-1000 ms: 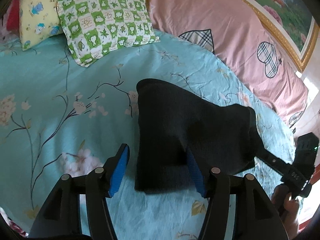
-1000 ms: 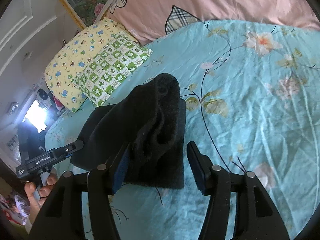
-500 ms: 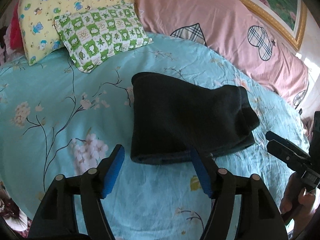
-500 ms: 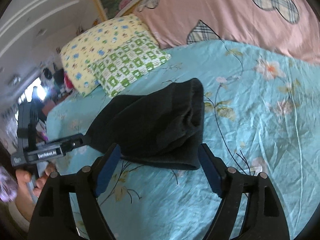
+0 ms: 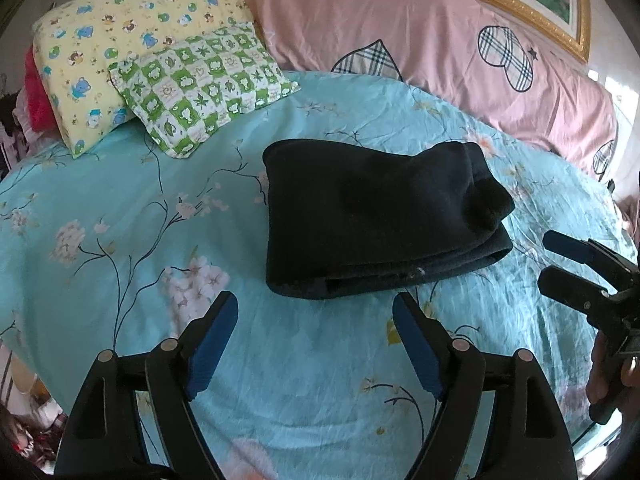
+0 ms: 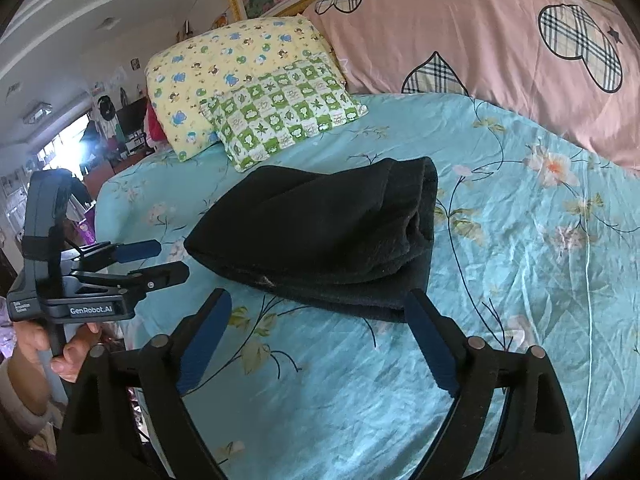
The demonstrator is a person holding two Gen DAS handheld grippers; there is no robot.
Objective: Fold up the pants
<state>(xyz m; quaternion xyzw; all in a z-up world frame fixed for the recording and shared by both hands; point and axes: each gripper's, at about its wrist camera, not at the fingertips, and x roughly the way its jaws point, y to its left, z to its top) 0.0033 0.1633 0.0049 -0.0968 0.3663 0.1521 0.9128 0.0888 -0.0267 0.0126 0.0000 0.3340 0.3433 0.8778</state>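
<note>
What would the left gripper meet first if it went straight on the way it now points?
Most likely the near folded edge of the black pants, lying just ahead of the open left gripper. Depth is unclear, so it might touch the sheet just short of them.

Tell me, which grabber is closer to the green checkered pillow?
Left, I think. The left gripper is at the folded black pants' pillow-side end. The right gripper is at the end farther from the green checkered pillow. Both hang open, touching nothing.

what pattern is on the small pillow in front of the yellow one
Green and white checks with leaves and little animals on the small pillow; clearest in the left wrist view.
</note>
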